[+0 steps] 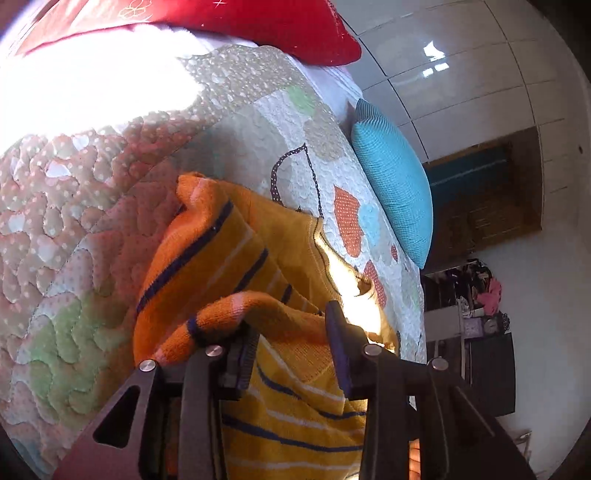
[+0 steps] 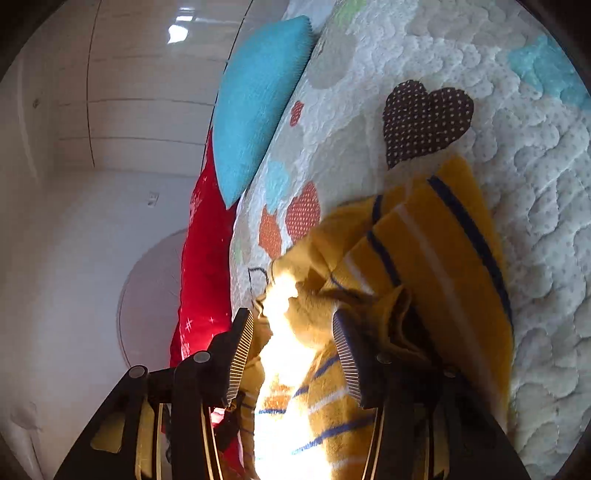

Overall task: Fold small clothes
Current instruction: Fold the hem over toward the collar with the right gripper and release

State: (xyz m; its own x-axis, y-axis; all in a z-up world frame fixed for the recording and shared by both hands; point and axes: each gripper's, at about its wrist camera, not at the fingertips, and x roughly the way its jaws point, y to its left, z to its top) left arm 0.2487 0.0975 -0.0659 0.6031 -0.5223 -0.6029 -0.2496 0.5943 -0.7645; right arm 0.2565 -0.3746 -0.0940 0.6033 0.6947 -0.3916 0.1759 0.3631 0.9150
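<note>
Left gripper (image 1: 291, 332) first: jaws parted, pads clear of the cloth, with the yellow striped sweater (image 1: 258, 258) draped loosely between and under them, not pinched. An orange cuff curls over the left-hand finger (image 1: 243, 354). Over to the right gripper (image 2: 293, 338): its jaws stand apart too, ribbed pads showing, and the same sweater (image 2: 436, 236) lies bunched in the gap, sun glaring off it, nothing clamped. The garment sits crumpled on the quilted bedspread (image 1: 74, 229), sleeve folded across the body, beside a brown dotted heart patch (image 2: 424, 118). Further out, a blue cushion (image 1: 395, 184) and a red cushion (image 1: 258, 22) lie at the bed's edge.
</note>
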